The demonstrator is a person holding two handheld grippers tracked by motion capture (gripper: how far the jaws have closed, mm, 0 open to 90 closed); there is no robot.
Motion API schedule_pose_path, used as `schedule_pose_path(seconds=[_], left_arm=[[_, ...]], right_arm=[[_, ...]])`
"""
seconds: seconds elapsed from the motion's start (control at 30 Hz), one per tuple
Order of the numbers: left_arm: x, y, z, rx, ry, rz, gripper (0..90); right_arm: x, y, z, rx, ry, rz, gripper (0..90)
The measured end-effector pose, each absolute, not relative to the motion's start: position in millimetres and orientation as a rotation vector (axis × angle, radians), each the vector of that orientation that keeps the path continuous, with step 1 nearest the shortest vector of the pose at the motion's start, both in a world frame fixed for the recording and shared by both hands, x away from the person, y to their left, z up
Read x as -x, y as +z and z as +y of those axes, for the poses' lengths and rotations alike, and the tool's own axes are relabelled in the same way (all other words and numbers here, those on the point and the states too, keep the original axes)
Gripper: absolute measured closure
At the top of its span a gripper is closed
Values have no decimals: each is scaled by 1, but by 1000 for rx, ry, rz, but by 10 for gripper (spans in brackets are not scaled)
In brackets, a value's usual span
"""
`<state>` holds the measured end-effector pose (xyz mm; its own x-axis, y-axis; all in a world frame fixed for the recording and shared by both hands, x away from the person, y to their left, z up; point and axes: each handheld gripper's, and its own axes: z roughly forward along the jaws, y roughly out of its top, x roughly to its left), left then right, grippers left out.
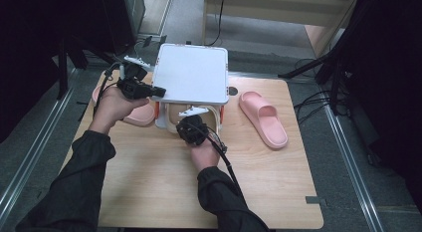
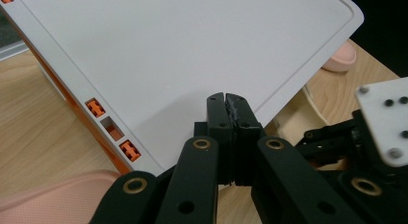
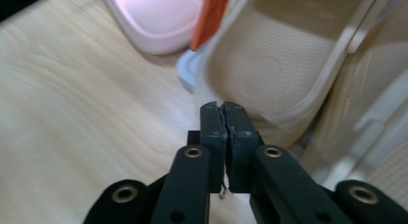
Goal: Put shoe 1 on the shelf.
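The high view looks down on my bench [image 1: 149, 192] from above my side. My left hand-held gripper [image 2: 226, 101] camera sits close at the white lid [image 2: 192, 51], my right's close under it.

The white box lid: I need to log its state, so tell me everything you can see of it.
The white box lid is a flat, square, smooth plastic-looking panel with rounded corners and a raised rim. Small orange clips sit in slots along one edge. It is tilted up over the box, its near edge raised. The shut left gripper meets its near left corner; whether it is pinched is unclear.
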<state>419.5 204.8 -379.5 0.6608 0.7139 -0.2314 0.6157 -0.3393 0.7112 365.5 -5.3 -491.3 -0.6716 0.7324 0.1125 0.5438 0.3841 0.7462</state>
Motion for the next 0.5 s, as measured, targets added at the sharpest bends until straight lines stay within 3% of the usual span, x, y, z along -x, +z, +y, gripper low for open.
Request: schedule_pose_path(seconds=[0.5], left_arm=[[-419,-381,205,-2048,119,1028,894]], right_arm=[[-307,-485,-70,-1165,1305,2477,900]])
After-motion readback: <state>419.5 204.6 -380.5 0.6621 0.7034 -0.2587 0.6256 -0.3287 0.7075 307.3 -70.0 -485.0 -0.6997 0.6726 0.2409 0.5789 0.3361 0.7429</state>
